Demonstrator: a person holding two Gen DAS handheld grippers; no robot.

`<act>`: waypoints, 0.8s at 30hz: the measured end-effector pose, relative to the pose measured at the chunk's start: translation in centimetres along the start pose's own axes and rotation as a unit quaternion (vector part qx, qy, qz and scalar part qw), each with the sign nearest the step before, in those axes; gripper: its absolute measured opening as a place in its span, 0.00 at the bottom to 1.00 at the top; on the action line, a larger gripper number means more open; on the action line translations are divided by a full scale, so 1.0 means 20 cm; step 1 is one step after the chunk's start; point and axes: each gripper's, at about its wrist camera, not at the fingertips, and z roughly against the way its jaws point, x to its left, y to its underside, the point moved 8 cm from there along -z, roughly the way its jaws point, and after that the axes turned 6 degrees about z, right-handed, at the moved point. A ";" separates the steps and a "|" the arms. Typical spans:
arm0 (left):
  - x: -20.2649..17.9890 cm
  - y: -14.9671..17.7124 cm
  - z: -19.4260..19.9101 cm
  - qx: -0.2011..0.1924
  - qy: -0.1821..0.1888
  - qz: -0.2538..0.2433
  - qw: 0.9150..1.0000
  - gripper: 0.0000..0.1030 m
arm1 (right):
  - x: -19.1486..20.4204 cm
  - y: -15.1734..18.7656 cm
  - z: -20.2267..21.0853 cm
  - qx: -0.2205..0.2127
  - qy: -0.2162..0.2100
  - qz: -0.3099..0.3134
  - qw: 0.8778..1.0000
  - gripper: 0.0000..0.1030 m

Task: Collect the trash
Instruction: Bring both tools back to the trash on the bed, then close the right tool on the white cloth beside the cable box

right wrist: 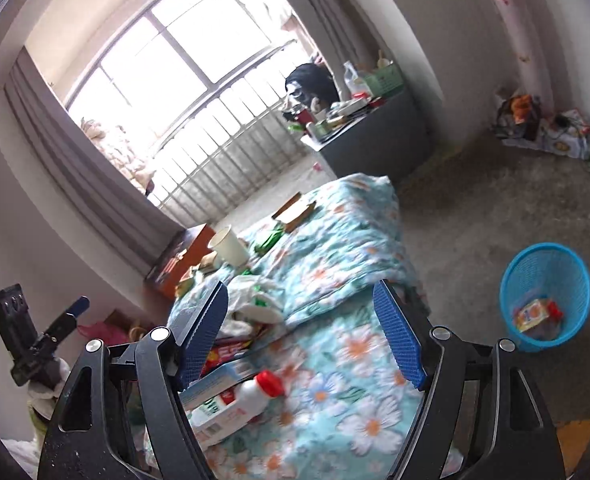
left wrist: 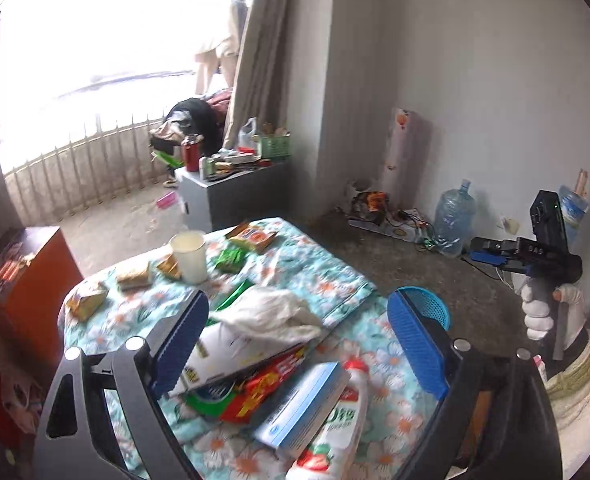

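Both the left gripper (left wrist: pixel 299 344) and right gripper (right wrist: pixel 301 332) hover with fingers spread wide, holding nothing. Wrappers (left wrist: pixel 251 384), a paper cup (left wrist: pixel 189 256) and a milk bottle (right wrist: pixel 235 404) litter the floral bed (right wrist: pixel 355 384). The blue bin (right wrist: pixel 547 296) stands on the floor beside it.

On the bed: 1 white paper cup (left wrist: pixel 189 255), 1 white bottle (left wrist: pixel 331 428) w/ red cap at the near end, 1 blue-white box (left wrist: pixel 303 404) beside it, 1 green wrapper (left wrist: pixel 231 260), 1 crumpled white bag (left wrist: pixel 271 314). Approx. 4 tan snack packets (left wrist: pixel 87 302) toward the far left (blurred, count unsure). On the floor: 1 blue basket (right wrist: pixel 547 296) at right, 1 big water jug (left wrist: pixel 455 216) by the far wall, 1 grey cabinet (left wrist: pixel 231 192).
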 end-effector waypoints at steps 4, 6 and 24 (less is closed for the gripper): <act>0.23 0.32 0.11 0.002 -0.016 0.076 0.997 0.86 | 0.15 0.22 -0.14 0.056 -0.028 -0.025 0.998 0.70; 0.30 0.47 0.11 0.009 -0.030 0.106 0.994 0.86 | 0.21 0.35 -0.20 0.086 -0.027 -0.037 0.995 0.70; 0.53 0.54 -0.13 0.017 -0.009 0.189 0.982 0.86 | 0.79 0.26 -0.97 0.181 -0.011 0.165 0.970 0.70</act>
